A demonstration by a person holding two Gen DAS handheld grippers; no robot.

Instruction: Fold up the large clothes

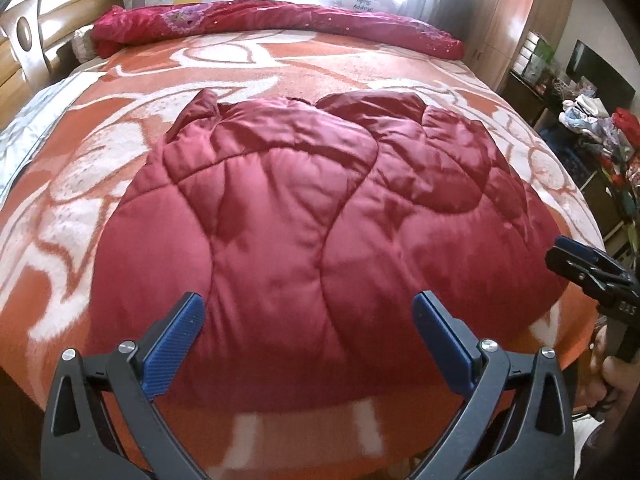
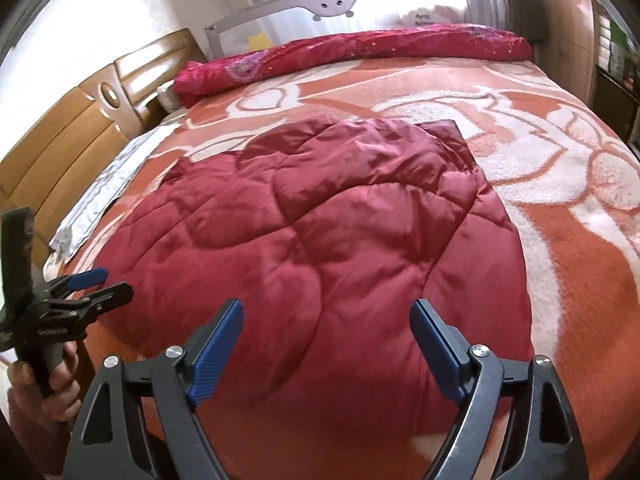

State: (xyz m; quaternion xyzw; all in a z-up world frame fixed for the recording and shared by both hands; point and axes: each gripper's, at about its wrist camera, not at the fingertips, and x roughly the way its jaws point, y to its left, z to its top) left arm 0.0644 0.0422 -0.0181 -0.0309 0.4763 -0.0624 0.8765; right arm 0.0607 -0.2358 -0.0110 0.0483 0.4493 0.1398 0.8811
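I hold both tools over the near edge of the bed (image 1: 60, 184), and neither grips anything. My left gripper (image 1: 306, 312) stands with its jaws spread wide, blue pads facing one another across empty air above the hem; my right gripper (image 2: 326, 320) is likewise parted and empty. The garment, a dark red quilted jacket (image 1: 280, 216), lies flat on the orange-and-white blanket (image 2: 560, 240), hem toward me, collar toward the far side, both sleeves apparently turned in over the body so that the outline reads roughly as a rectangle. A rolled crimson quilt (image 1: 280, 20) lies well apart along the far edge, and a grey cloth (image 2: 100, 196) sits just beside the jacket on its left. I judge the sleeve folds done and the lengthwise fold outstanding. The next move, in my assessment, calls for lowering each tool to a hem corner, closing on the full padded thickness, and carrying the hem up toward the collar evenly. Risk noted: the slick, puffy fabric may slip from the pads or spring the sleeves open.
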